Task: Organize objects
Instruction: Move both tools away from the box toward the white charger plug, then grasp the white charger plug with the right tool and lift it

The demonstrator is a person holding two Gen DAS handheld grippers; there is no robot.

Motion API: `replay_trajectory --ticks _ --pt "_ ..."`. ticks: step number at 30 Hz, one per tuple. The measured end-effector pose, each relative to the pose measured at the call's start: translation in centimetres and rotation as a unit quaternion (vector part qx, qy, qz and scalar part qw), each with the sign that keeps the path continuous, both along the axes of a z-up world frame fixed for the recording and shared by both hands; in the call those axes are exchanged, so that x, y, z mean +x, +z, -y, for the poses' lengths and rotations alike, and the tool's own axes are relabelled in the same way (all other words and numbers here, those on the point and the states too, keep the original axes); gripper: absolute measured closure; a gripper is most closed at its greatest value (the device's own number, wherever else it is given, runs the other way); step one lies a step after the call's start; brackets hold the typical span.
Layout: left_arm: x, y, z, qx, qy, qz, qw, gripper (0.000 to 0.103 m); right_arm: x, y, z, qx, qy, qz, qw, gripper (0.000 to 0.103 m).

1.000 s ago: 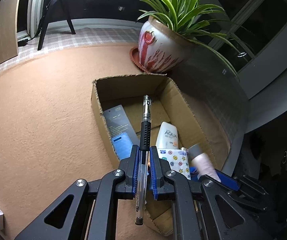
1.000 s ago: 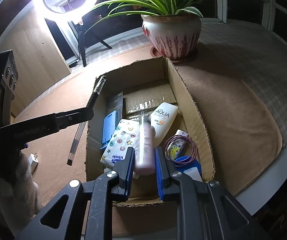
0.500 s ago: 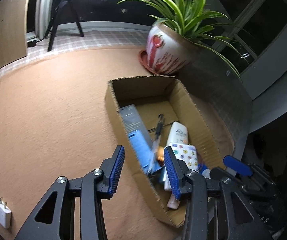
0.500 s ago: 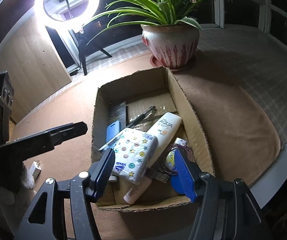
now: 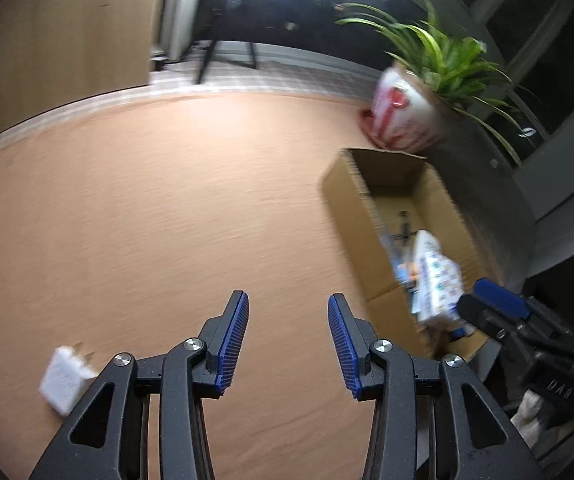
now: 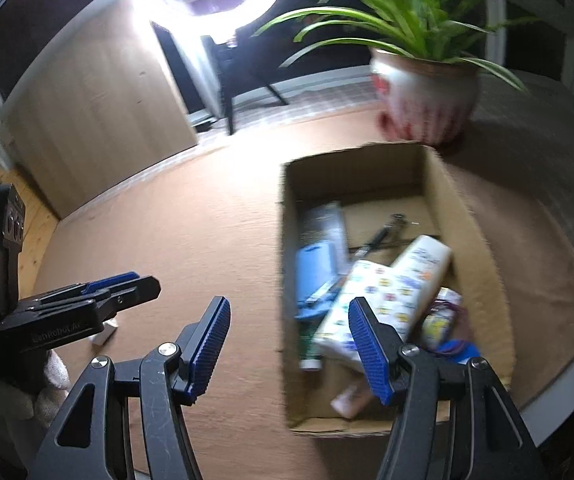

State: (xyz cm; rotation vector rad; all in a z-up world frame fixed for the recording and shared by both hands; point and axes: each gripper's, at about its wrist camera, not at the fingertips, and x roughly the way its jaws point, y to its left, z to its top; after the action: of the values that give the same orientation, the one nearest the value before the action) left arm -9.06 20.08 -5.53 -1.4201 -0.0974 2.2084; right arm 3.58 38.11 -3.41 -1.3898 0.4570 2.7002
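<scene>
- As the left wrist view showed it, the left gripper point(image 5: 288, 340) stood with its blue pads apart and nothing between them, over bare orange-brown mat point(image 5: 167, 208); a second earlier those pads were clamped on a pen.
- Same view: the cardboard box point(image 5: 351, 204) lay off to the right, where it had been straight ahead half a second before. The frame was blurred, so the gripper appeared to be swinging away leftward.
- Same view: a white plug adapter point(image 5: 63, 384) lay on the mat at lower left, outside the box and just beside the gripper's frame.
- Same view: the right gripper point(image 5: 499, 308) showed at the box's near corner, its fingers too foreshortened to read there.
- In the right wrist view, the right gripper point(image 6: 289, 344) had its pads spread wide and empty; a second earlier it had gripped a pale pink tube.
- Same view: the pen point(image 6: 383, 236) rested inside the cardboard box point(image 6: 467, 240) beside the sunscreen bottle point(image 6: 423, 260), the patterned tissue pack point(image 6: 371, 292) and a blue case point(image 6: 313, 268); the pink tube point(image 6: 351, 398) lay at the near end.
- Same view: the left gripper point(image 6: 127, 288) hovered low over the mat beside the adapter point(image 6: 105, 334).
- Judgement: both deliveries seemed complete; the adapter looked like the one item left to box.
</scene>
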Motion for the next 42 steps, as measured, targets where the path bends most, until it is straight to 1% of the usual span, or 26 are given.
replay_trajectory --ticks 4,7,8,10,12,13,16,18,20,22,27,28,30,31,33,35,42 --pt "0.0 -0.8 4.7 -0.01 0.039 0.011 0.9991 0.05 -0.9 -0.3 2.4 0.0 0.027 -0.002 1.0 0.045" --pt "-0.2 -1.6 8.3 -0.021 0.063 0.021 0.9976 0.05 -1.2 -0.5 4.5 0.007 0.044 -0.017 0.999 0.045" --pt "-0.3 -2.0 9.8 -0.027 0.073 0.024 0.9967 0.05 -1.2 -0.6 5.2 0.005 0.049 -0.028 0.998 0.045" --pt "-0.3 -2.7 11.7 -0.032 0.085 0.03 0.9954 0.049 -1.4 -0.8 6.2 -0.005 0.055 -0.036 0.998 0.045" --pt "-0.4 -3.6 13.7 -0.038 0.097 0.04 0.9938 0.045 -2.0 -1.4 7.2 -0.018 0.068 -0.024 0.997 0.045" --pt "-0.5 -4.1 14.7 -0.039 0.105 0.046 0.9926 0.04 -2.3 -1.8 7.8 -0.023 0.074 -0.016 0.997 0.045" --pt "-0.8 -5.3 16.6 -0.035 0.115 0.051 0.9915 0.038 -3.1 -2.8 9.3 -0.028 0.088 0.007 0.996 0.045" --pt "-1.1 -6.2 17.7 -0.028 0.115 0.061 0.991 0.038 -3.6 -3.7 10.0 -0.046 0.1 0.027 0.994 0.045" --pt "-1.1 -6.9 18.4 -0.018 0.115 0.071 0.9907 0.038 -4.0 -4.6 10.5 -0.076 0.108 0.046 0.99 0.045" --pt "-1.1 -7.5 18.9 -0.007 0.111 0.077 0.9908 0.038 -4.3 -5.3 10.9 -0.095 0.109 0.061 0.988 0.045" --pt "-0.3 -7.9 19.1 0.006 0.095 0.074 0.9927 0.04 -5.2 -6.5 11.5 -0.122 0.113 0.083 0.983 0.045" --pt "-0.1 -7.9 19.0 0.013 0.092 0.074 0.993 0.04 -5.3 -6.6 11.6 -0.125 0.114 0.087 0.982 0.045" --pt "0.2 -7.9 18.7 0.019 0.087 0.075 0.9932 0.044 -5.7 -7.0 11.9 -0.13 0.116 0.093 0.98 0.045" --pt "0.4 -7.9 18.4 0.02 0.082 0.074 0.9937 0.049 -5.6 -7.0 12.0 -0.131 0.118 0.094 0.98 0.045" --pt "0.9 -7.9 17.9 0.024 0.074 0.077 0.994 0.052 -6.1 -7.3 12.3 -0.133 0.122 0.097 0.979 0.046" --pt "1.5 -8.0 17.4 0.032 0.067 0.081 0.9939 0.053 -6.5 -7.3 12.7 -0.137 0.129 0.099 0.977 0.05" --pt "2.2 -7.9 15.3 0.037 0.059 0.078 0.9945 0.054 -8.6 -8.2 14.6 -0.147 0.161 0.114 0.969 0.065"
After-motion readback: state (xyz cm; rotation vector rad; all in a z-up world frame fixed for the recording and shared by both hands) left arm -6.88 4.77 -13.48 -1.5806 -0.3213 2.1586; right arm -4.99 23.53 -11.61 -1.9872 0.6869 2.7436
